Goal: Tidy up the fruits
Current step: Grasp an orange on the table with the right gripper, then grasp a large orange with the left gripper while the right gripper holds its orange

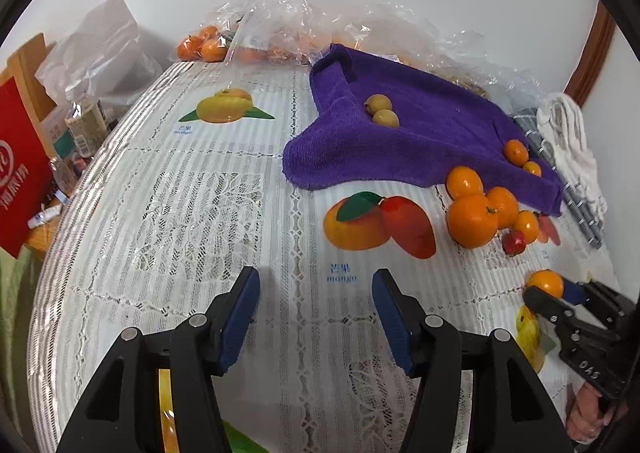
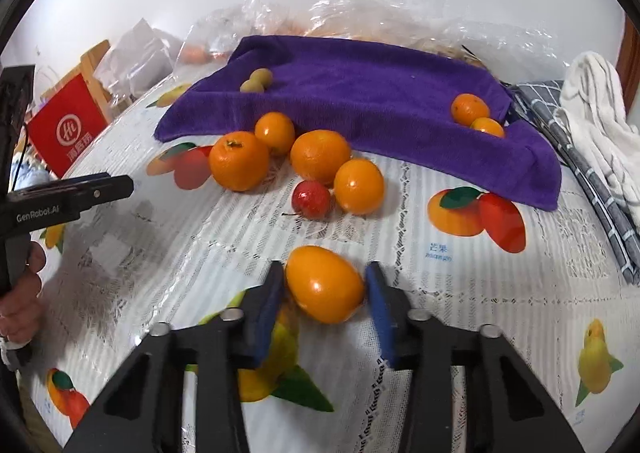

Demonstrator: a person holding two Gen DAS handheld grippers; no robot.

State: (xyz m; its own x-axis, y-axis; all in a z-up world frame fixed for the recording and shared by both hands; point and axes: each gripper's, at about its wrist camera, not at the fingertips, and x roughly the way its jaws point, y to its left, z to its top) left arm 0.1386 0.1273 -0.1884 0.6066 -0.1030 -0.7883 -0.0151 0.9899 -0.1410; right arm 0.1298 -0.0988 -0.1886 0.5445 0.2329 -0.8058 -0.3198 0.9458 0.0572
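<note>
Gripping an orange, right tongs

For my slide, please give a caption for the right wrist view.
Right gripper closes around an orange fruit before a purple towel.

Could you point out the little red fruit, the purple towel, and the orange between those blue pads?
Little red fruit (image 2: pixel 311 199), right wrist view, middle of its shiny skin.
Purple towel (image 2: pixel 360 93), right wrist view, bare central cloth.
Orange (image 2: pixel 324 284) in the right hand-held gripper (image 2: pixel 325 281), right wrist view, its front face.
</note>
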